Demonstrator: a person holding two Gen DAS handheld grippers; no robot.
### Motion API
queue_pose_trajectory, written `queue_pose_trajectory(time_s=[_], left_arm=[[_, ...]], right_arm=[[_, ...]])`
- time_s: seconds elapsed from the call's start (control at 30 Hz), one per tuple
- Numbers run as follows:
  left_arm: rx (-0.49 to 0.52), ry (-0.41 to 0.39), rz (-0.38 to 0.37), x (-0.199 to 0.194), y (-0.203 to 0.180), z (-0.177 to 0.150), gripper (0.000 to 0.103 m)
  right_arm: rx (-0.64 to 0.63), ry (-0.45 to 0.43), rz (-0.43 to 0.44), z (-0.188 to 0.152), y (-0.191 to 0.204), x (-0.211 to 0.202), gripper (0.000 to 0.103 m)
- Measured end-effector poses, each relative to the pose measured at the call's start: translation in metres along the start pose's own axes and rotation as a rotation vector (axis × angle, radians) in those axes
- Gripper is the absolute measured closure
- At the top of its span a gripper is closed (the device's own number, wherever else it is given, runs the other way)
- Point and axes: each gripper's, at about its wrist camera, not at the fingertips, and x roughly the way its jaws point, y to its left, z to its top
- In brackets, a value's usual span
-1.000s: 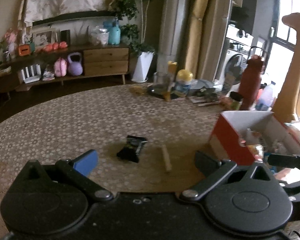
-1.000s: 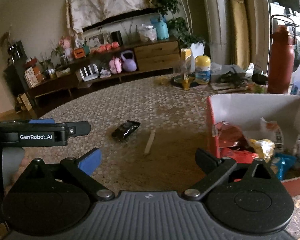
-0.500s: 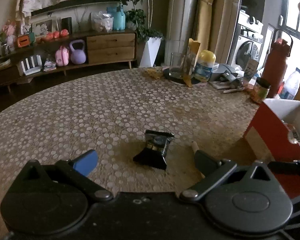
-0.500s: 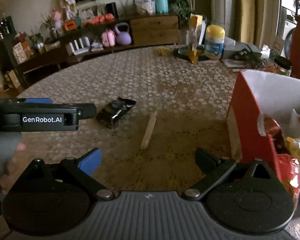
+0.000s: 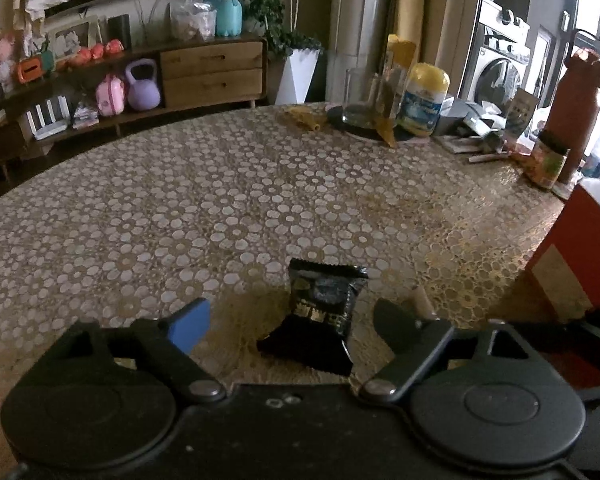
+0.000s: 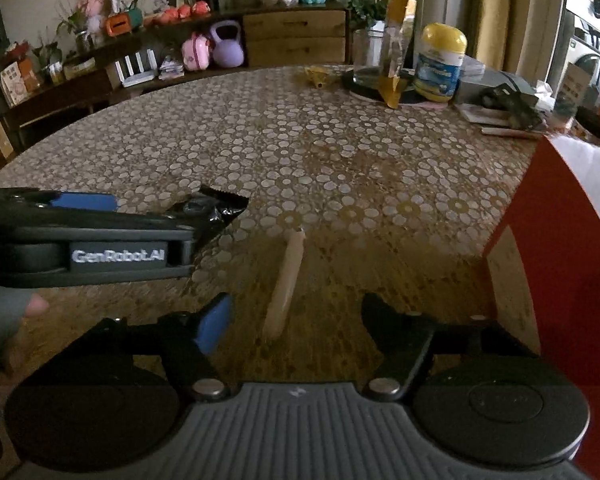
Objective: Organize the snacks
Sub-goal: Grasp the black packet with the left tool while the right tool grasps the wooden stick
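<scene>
Nearest, left tongs [image 5: 290, 320] closing around a black snack packet [image 5: 320, 308] lying on the patterned surface [image 5: 220, 208], pads not yet pressing on it, a gap showing on either side. Right tongs [image 6: 296, 314] closing too, straddling the near end of a pale stick-shaped snack [image 6: 286, 280] lying flat, fingers still apart from it. Seen from the right wrist, the left tongs [image 6: 204, 220] reaching in from the left over the black snack packet [image 6: 220, 206], just beside the stick. At right, a red box [image 6: 560, 280] standing on the surface, close to both snacks. Farther back, a yellow-capped bottle [image 5: 424, 100], a glass [image 5: 360, 96] and a brown flask [image 5: 576, 108] near the far edge. Beyond, a wooden sideboard [image 5: 212, 72] with a purple kettlebell [image 5: 142, 86].
</scene>
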Motion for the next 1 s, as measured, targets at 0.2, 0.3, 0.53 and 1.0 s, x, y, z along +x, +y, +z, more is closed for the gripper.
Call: queue_pose_trajectory(time_s=[0.2,0.3,0.53,1.0], left_arm=[[0.007,0.022,-0.02,0.013,-0.002,-0.001,0.038],[0.02,0.025,-0.033,0.017,-0.005,-0.003,0.047],[0.019,0.033,-0.054,0.02,-0.01,-0.003,0.065],[-0.018,0.056,-0.052,0.004,-0.007,-0.01,0.069]], right_arm=[[-0.012,0.004,-0.01,0.005,0.004,0.012,0.051],[-0.021,0.005,-0.015,0.006,0.007,0.016,0.06],[-0.047,0.002,-0.028,0.005,0.014,0.017,0.074],[0.033,0.014,0.02,0.0,0.003,0.001,0.092]])
